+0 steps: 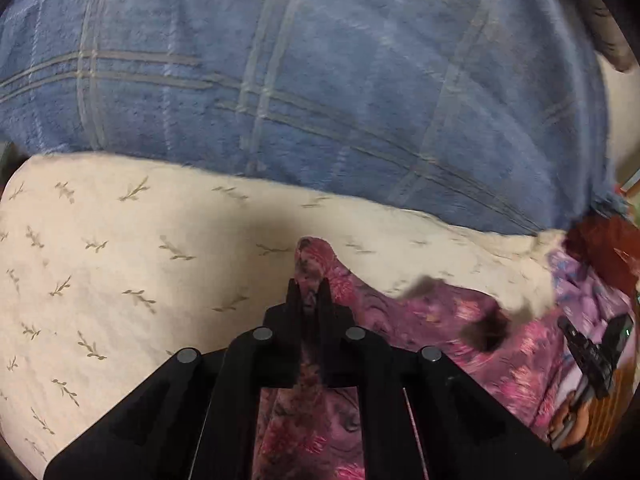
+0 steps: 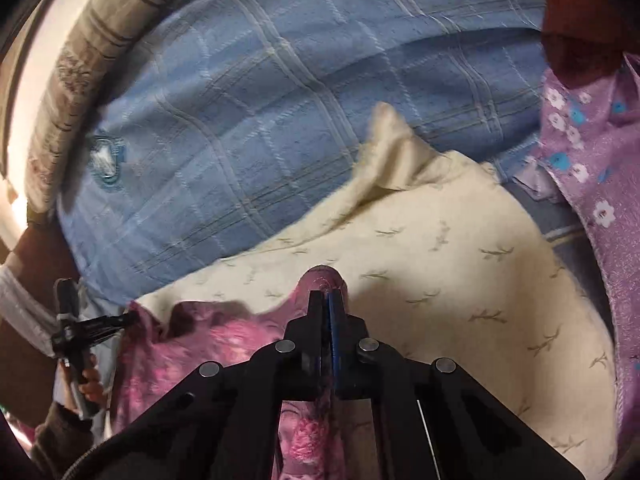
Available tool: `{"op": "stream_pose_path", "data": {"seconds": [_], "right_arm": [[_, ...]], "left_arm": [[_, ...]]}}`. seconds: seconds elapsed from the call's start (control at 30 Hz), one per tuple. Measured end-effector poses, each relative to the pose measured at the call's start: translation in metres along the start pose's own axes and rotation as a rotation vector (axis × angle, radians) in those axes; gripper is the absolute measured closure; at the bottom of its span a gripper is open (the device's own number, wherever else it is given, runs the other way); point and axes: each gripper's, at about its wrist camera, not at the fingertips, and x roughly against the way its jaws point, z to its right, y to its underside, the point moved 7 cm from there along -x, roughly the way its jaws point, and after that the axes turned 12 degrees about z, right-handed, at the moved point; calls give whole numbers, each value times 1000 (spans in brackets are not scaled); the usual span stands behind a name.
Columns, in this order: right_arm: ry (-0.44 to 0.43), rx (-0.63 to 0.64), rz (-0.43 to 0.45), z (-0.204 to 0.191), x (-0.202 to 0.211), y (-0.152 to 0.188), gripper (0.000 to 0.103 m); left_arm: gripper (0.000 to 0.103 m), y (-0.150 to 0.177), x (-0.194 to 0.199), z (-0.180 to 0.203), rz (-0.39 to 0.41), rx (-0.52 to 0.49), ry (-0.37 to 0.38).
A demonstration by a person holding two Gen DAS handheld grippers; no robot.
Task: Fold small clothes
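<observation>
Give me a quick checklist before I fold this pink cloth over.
1. Left gripper pinching the pink cloth: ok, fabric sits between its shut jaws.
2. Right gripper pinching the same cloth: ok, jaws shut on a corner.
3. Cloth taut between the two grips: not ok, it sags and wrinkles.
4. Cream sheet flat beneath: not ok, one edge is bunched up.
5. Purple floral garment out of the way: cannot tell, it lies close on the right.
</observation>
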Motion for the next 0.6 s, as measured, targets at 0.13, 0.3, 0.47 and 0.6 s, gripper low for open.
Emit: {"op": "stream_pose_path", "data": {"seconds": [0.13, 0.3, 0.47, 0.6], "right_arm": [[107, -87, -12, 39, -22, 17, 100], [197, -29, -83, 38, -30, 31, 89], [237, 25, -27, 15, 17, 20, 65], [135, 15, -3, -20, 68, 36, 64]], "left_arm": [[98, 14, -23, -16, -70, 13, -97], [95, 10, -12, -24, -88, 78, -77], [69, -3, 42, -54, -31, 144, -87], [53, 42, 98, -60, -31, 96, -20]]}}
